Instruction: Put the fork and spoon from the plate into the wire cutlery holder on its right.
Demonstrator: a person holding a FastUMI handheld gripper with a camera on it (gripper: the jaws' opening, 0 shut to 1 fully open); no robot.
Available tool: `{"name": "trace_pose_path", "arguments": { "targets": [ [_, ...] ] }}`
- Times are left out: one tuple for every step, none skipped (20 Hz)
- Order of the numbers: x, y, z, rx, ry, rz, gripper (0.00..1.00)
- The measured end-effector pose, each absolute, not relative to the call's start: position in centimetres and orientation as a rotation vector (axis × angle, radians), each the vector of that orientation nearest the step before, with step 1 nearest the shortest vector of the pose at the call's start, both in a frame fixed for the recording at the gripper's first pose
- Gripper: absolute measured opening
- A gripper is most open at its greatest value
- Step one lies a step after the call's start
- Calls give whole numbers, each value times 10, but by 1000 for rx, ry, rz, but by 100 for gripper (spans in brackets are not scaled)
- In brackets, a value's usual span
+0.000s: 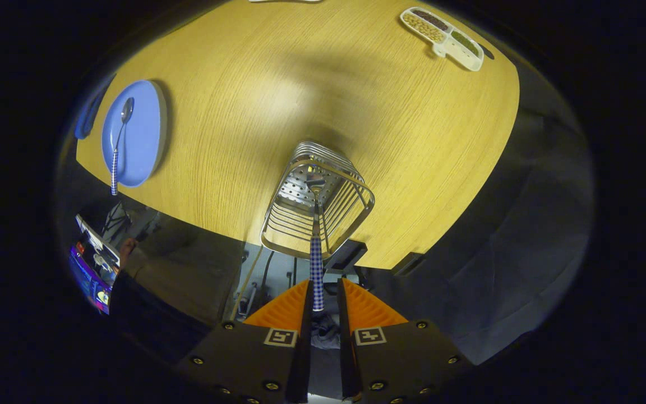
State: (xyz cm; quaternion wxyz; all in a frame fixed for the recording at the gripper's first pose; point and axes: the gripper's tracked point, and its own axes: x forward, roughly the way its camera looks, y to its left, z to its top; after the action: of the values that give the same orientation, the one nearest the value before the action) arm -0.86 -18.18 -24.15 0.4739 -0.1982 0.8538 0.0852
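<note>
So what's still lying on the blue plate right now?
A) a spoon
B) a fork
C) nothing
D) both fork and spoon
A: a spoon lies on the blue plate, while the tongs hold the fork by its checked handle, its head down in the wire cutlery holder.

Gripper view: fisheye above table, facing down along gripper, close over wire holder.

Silver wire cutlery holder on yellow wood-grain table. Fork with blue-and-white checked handle, steel head. Light blue plate; spoon steel, same checked handle. White divided tray, tan, dark and green contents.
</note>
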Motion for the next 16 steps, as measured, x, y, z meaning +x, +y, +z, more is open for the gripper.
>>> {"name": "trace_pose_path", "arguments": {
  "targets": [
    [-9, -176, -238, -476, 2066, 210, 23],
    [-12, -168, -234, -462, 2042, 215, 23],
    [-12, -158, -229, -452, 2019, 226, 23],
    [-12, -147, -221, -439, 1995, 233, 23],
    [-15, -137, -217, -435, 1976, 241, 23],
    [-17, -126, -215, -426, 1957, 249, 23],
    [-20, -116, -213, -424, 1939, 256, 23],
    [-24, -103, -213, -421, 1917, 266, 23],
    [-29, -89, -212, -413, 1902, 277, 23],
    [-34, -71, -215, -395, 1892, 294, 23],
    [-38, -55, -217, -379, 1883, 313, 23],
    [-44, -39, -220, -365, 1879, 335, 23],
    [-51, -23, -224, -350, 1881, 354, 23],
    [-58, -12, -227, -343, 1882, 371, 23],
    [-64, -2, -230, -339, 1884, 384, 23],
    [-71, 10, -234, -336, 1886, 397, 23]
  ]
}}
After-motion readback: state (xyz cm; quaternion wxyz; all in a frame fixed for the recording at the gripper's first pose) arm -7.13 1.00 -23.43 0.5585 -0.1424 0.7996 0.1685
